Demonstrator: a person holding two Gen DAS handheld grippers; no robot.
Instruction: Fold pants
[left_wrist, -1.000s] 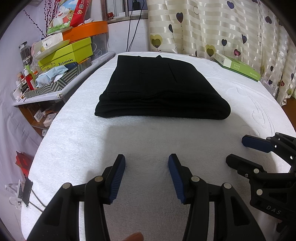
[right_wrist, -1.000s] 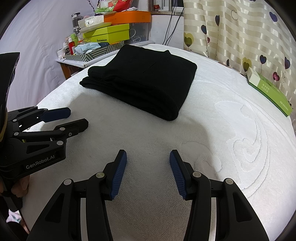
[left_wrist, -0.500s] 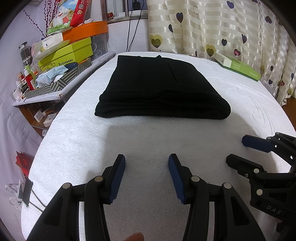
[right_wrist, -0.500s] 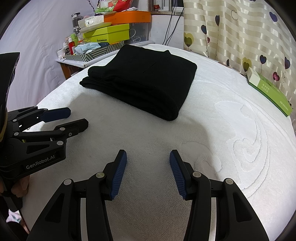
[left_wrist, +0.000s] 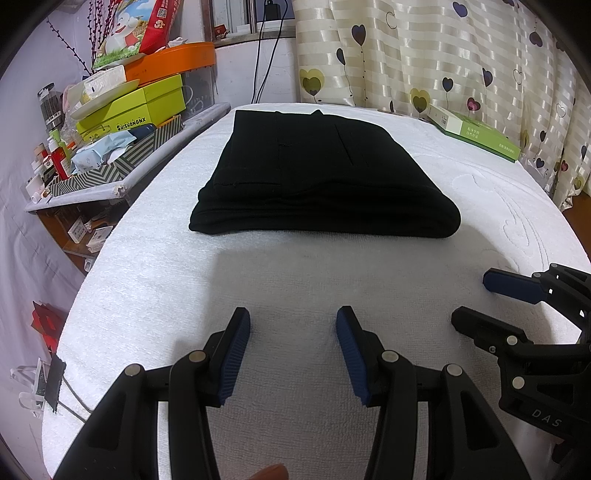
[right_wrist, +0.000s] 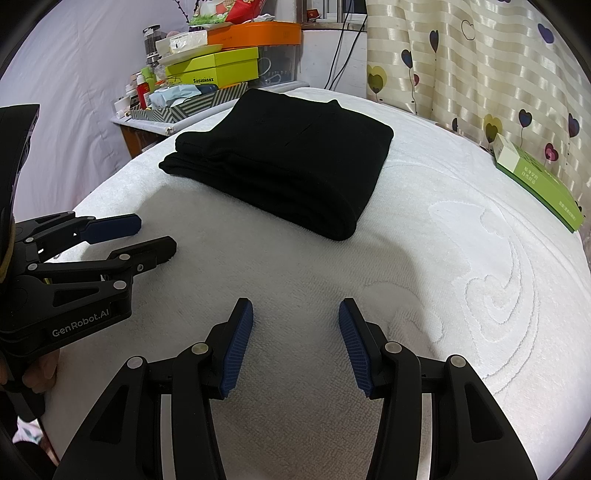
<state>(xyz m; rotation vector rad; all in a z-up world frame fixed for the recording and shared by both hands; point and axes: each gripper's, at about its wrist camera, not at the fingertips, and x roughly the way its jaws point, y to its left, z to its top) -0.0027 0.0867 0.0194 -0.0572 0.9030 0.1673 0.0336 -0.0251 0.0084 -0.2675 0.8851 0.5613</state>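
Pants (left_wrist: 317, 177): black, matte knit, folded into thick rectangular stack with rounded fold edge nearest grippers; lying ahead of both, well apart from fingertips, on white terry-textured cover (left_wrist: 258, 280) with embossed swirl pattern. Left gripper (left_wrist: 293, 325): jaws spread wide, empty, ribbed blue pads. Right gripper (right_wrist: 295, 319): likewise spread, holding nothing. Striped tray (left_wrist: 110, 168) far left of left gripper holds pale blue packet, bottles. Flat green box (right_wrist: 535, 181) far right of right gripper.
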